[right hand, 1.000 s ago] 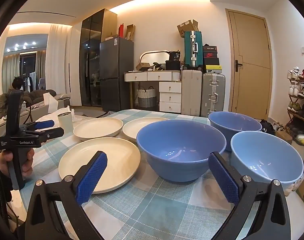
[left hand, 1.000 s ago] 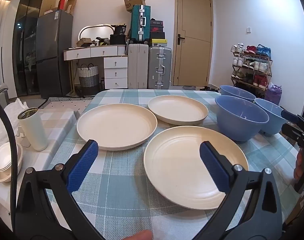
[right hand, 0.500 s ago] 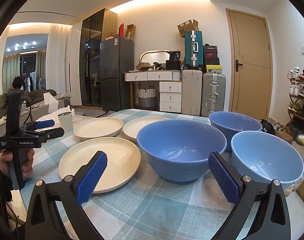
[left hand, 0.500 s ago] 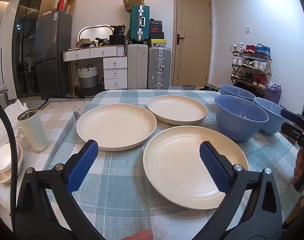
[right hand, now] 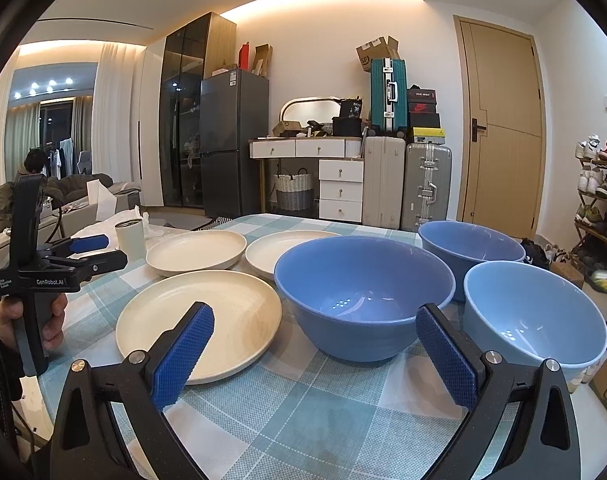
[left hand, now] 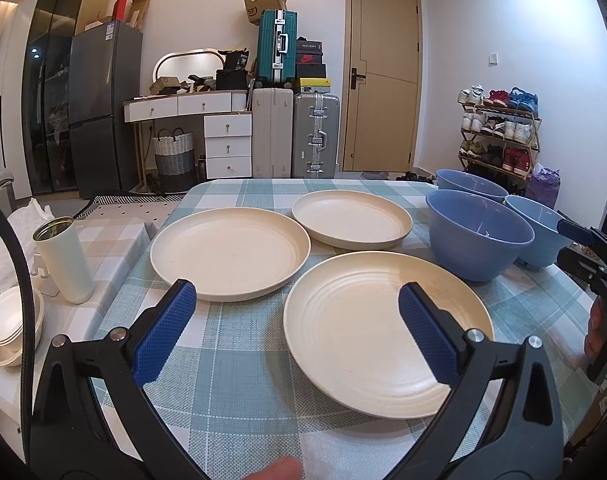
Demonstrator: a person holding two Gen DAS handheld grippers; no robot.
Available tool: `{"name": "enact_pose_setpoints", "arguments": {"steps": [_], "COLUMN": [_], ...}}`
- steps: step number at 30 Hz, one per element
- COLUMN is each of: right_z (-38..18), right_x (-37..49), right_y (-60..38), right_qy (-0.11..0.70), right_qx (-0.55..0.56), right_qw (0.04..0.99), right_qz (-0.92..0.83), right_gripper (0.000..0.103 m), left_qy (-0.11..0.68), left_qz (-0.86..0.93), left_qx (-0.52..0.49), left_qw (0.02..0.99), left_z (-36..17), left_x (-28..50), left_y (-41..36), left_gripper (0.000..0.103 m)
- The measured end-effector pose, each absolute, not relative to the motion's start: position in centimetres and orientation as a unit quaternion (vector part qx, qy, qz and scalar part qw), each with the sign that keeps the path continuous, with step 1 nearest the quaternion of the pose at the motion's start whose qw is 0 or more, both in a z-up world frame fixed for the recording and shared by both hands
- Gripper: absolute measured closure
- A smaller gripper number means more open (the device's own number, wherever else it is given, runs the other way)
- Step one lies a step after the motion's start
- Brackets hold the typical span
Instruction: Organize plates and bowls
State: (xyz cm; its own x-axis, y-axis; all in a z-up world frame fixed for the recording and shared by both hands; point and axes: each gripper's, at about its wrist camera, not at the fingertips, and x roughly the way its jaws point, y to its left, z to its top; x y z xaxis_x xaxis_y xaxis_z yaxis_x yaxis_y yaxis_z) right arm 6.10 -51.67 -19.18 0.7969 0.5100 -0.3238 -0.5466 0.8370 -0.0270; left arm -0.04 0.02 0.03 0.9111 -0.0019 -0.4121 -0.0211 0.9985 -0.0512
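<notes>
Both grippers, left gripper (left hand: 297,332) and right gripper (right hand: 315,354), hover wide and empty at frame bottom, nothing stacked yet; next, probably, grasp the nearest plate's (left hand: 387,332) rim.

At my twelve o'clock stood a white drawer unit (left hand: 227,140) and stacked suitcases (left hand: 295,136). A wooden door (left hand: 381,80) was at one o'clock, a dark fridge (left hand: 103,108) at ten.

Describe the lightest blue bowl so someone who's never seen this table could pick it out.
On the checked table, three blue bowls sit right of the cream plates. The light bowl is at the right edge, nearest the right gripper; its neighbours are darker blue.
</notes>
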Motion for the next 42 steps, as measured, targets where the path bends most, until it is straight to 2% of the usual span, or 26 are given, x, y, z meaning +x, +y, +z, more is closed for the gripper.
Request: {"name": "enact_pose_setpoints", "arguments": {"steps": [42], "right_z": [-18.97], "right_x": [6.22], "right_y": [-52.11], "right_qy": [0.168], "right_qx": [-0.054], "right_qw": [0.946], "right_qz": [0.273], "right_gripper": [0.0], "left_qy": [0.213], "left_qz": [-0.001], "left_qx": [-0.028], "left_qw": [0.977], "left_z": [-0.04], "left_x": [-0.15], "left_y": [-0.3], "left_gripper": [0.002]}}
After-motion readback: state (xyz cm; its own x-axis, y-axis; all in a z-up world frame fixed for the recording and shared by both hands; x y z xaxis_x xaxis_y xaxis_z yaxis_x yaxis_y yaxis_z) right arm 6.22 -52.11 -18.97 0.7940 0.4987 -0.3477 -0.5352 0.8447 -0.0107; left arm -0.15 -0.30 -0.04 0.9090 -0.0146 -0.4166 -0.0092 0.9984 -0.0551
